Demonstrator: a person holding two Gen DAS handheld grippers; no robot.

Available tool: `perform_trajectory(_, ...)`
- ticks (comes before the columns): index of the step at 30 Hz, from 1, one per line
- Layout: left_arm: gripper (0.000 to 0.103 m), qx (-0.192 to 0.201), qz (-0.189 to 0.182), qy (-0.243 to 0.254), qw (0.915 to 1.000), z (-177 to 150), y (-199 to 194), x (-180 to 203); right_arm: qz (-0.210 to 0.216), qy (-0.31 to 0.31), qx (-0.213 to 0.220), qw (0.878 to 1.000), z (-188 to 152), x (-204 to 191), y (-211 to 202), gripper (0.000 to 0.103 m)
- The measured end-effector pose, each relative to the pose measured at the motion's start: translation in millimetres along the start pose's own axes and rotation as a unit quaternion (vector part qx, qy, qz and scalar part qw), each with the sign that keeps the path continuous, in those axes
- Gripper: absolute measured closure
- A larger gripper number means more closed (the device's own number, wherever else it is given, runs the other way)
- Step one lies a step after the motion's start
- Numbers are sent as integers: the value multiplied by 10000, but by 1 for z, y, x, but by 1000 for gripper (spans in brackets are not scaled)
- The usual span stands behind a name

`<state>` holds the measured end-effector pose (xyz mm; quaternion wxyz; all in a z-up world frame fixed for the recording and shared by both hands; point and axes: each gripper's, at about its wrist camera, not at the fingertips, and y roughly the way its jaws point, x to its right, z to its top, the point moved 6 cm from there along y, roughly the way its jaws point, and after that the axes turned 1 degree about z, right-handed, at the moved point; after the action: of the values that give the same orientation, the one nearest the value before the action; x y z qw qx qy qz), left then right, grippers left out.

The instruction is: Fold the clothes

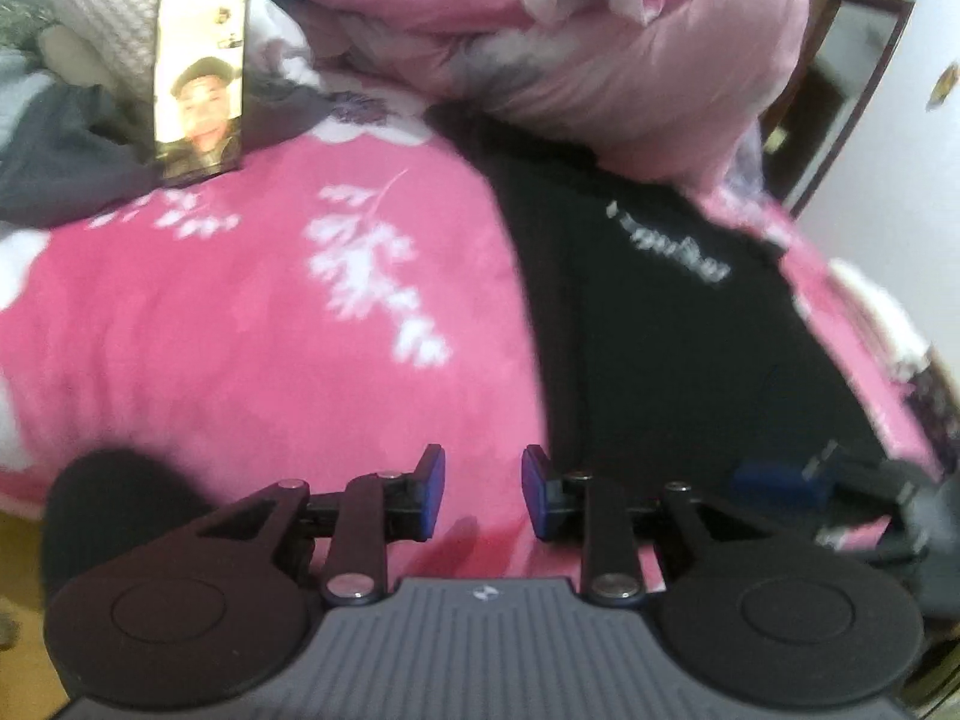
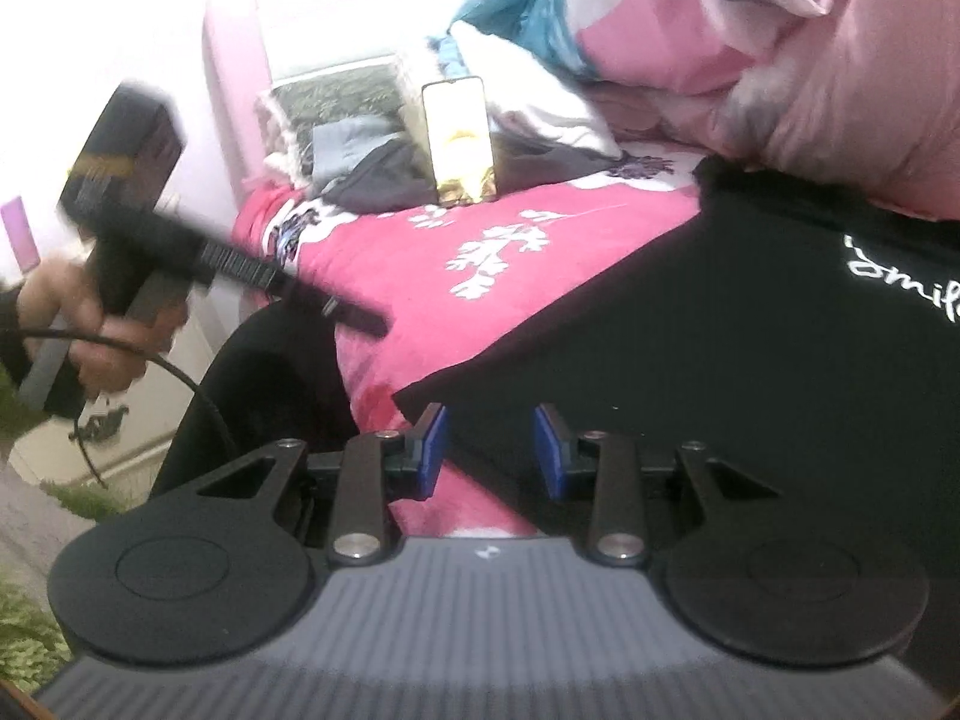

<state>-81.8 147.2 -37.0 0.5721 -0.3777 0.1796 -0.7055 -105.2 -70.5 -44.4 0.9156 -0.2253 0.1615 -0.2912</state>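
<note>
I have a black T-shirt lying flat on the pink flowered bedspread, its white lettering toward the pillows, with a phone propped upright at the far side of the bed. My left gripper hovers over the bedspread just beside the shirt's near edge, jaws spread with nothing between them. My right gripper sits over the shirt's near corner, jaws also apart; the blue pads straddle the hem but I see no cloth pinched. I judge this the moment to take a fresh hold for the next fold. To do it well, I would bring both grippers low onto the near hem, catch only the top layer, and close firmly before lifting, keeping the two ends level so the fold lands straight. Blur makes the hem's exact line uncertain.
</note>
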Motion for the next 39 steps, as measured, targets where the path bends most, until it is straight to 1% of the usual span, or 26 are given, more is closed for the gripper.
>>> perform_trajectory(2, 75, -5, -247, -51, 9997, 13, 11, 4, -27, 63, -9, 10000, 0, 0, 0, 72)
perform_trajectory(4, 76, -107, -338, 10, 9994, 20, 29, 12, -83, 135, 0, 9999, -1, 3, -1, 72)
perform_trajectory(6, 76, -202, -355, 67, 9991, 23, 43, 19, -144, 201, 9, 9997, -3, 7, -3, 72)
perform_trajectory(8, 80, -275, -335, 76, 9990, 23, 54, 23, -179, 278, 14, 9995, -4, 11, -3, 72)
perform_trajectory(10, 89, -336, -246, 47, 9991, 21, 60, 23, -200, 359, 17, 9992, -6, 16, -2, 72)
perform_trajectory(13, 100, -357, -163, -53, 9992, 18, 64, 20, -219, 484, -6, 9986, -9, 23, 1, 72)
perform_trajectory(15, 101, -280, -110, -60, 9995, 18, 62, 17, -197, 548, -51, 9983, -11, 26, 4, 72)
perform_trajectory(18, 101, -55, 44, -20, 10000, 21, 54, 14, -163, 601, -140, 9980, -15, 30, 10, 72)
perform_trajectory(19, 101, -6, 63, -13, 10000, 22, 53, 13, -149, 610, -162, 9979, -16, 31, 10, 72)
perform_trajectory(21, 101, -91, 10, -68, 9999, 21, 56, 8, -117, 637, -181, 9977, -17, 32, 11, 72)
perform_trajectory(25, 100, -181, -101, -190, 9996, 18, 59, 1, 34, 616, -62, 9981, -5, 30, 14, 72)
perform_trajectory(27, 99, -198, -142, -244, 9994, 18, 60, -1, 180, 592, 2, 9981, 1, 28, 19, 72)
perform_trajectory(29, 98, -203, -168, -289, 9992, 18, 60, -2, 390, 625, -32, 9973, 0, 24, 29, 73)
perform_trajectory(31, 95, -201, -182, -297, 9992, 17, 60, -3, 574, 722, -196, 9955, -9, 21, 40, 75)
perform_trajectory(33, 93, -192, -185, -278, 9993, 17, 60, -3, 661, 729, -236, 9949, -18, 14, 38, 75)
perform_trajectory(34, 93, -171, -179, -254, 9994, 17, 58, -2, 802, 745, -286, 9936, -18, 11, 34, 76)
perform_trajectory(36, 89, -90, -126, -170, 9997, 19, 53, -2, 1072, 822, -345, 9902, -16, 7, 26, 78)
perform_trajectory(37, 87, -28, -62, -119, 9999, 21, 50, -2, 1130, 835, -331, 9895, -14, 7, 23, 78)
perform_trajectory(38, 83, 35, 2, -69, 10000, 23, 47, -1, 1043, 781, -252, 9912, -9, 10, 20, 78)
perform_trajectory(39, 77, 100, 53, -11, 9999, 26, 45, -1, 962, 750, -161, 9924, -3, 13, 17, 78)
